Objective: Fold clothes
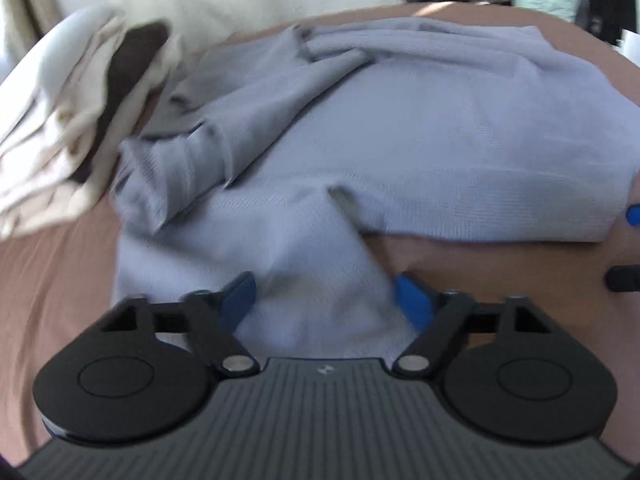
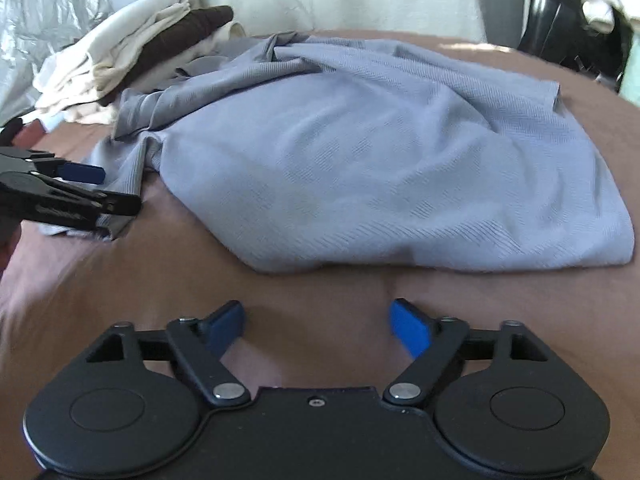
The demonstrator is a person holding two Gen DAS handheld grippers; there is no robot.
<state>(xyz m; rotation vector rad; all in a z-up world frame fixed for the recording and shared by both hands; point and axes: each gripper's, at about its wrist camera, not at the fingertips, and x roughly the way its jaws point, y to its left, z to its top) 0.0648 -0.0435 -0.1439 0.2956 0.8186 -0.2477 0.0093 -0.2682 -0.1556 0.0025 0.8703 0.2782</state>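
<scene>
A pale blue-grey knitted shirt (image 2: 320, 160) is seen lying on a brown bedsheet (image 2: 120, 300); the fabric is finely ribbed, rumpled along its far side and smoother across the broad body panel nearest the cameras; one short sleeve (image 2: 554, 96) is laid out flat to the far right, its hem turned up slightly; at the far left the cloth is bunched into folds, with a darker grey inner face exposed near the collar area. In the left wrist view the same shirt (image 1: 400, 120) is shown blurred; a flap of it (image 1: 312, 272) reaches down between the blue fingers (image 1: 412, 300) of the left hand-held gripper (image 1: 324, 296), which is spread wide, with cloth lying in the gap but not pinched. The right hand-held gripper (image 2: 320, 326) is likewise held spread apart, with only bare bedsheet between its fingers (image 2: 408, 328), just short of the shirt's near edge. In the right wrist view the left hand-held gripper (image 2: 100, 188) is seen from the side at the left border, over a small grey corner of the shirt. A stack of folded cream and dark brown clothes (image 2: 132, 52) is set at the far left, touching the bunched part of the shirt.
</scene>
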